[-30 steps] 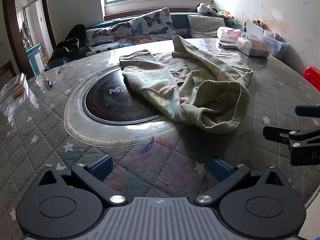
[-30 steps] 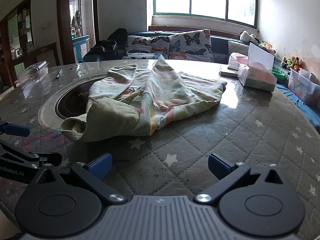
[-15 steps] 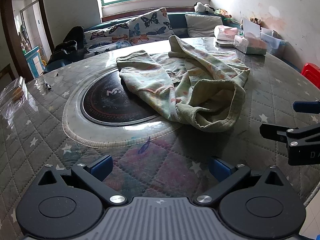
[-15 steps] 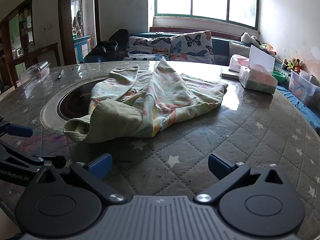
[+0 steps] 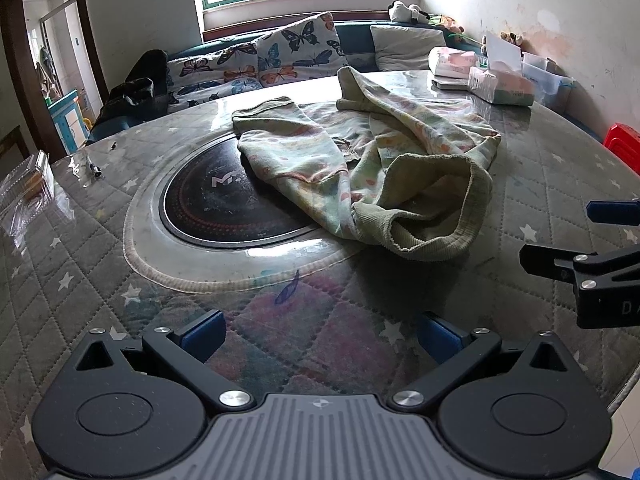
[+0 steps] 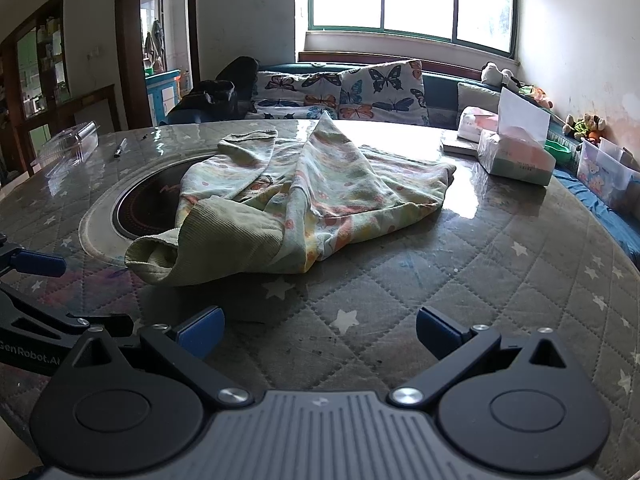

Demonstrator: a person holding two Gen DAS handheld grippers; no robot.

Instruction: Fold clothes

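A crumpled pale green printed sweatshirt (image 5: 372,164) lies in a heap on the round table, partly over the black cooktop; its ribbed hem gapes toward me. It also shows in the right wrist view (image 6: 304,204). My left gripper (image 5: 320,332) is open and empty, above the table's near edge, short of the garment. My right gripper (image 6: 320,330) is open and empty, also short of the garment; its fingers (image 5: 612,212) show at the right edge of the left wrist view.
The round table (image 5: 80,280) has a quilted star cover under glass and a black inset cooktop (image 5: 224,204). Tissue boxes (image 6: 516,156) stand at the far right, a clear plastic box (image 6: 72,144) and a pen (image 6: 120,148) at the far left. A sofa with butterfly cushions (image 6: 340,92) is behind.
Both grippers have drawn back slightly from the sweatshirt and the left view has swung a little to the right. The garment has not moved. Both grippers stay open.
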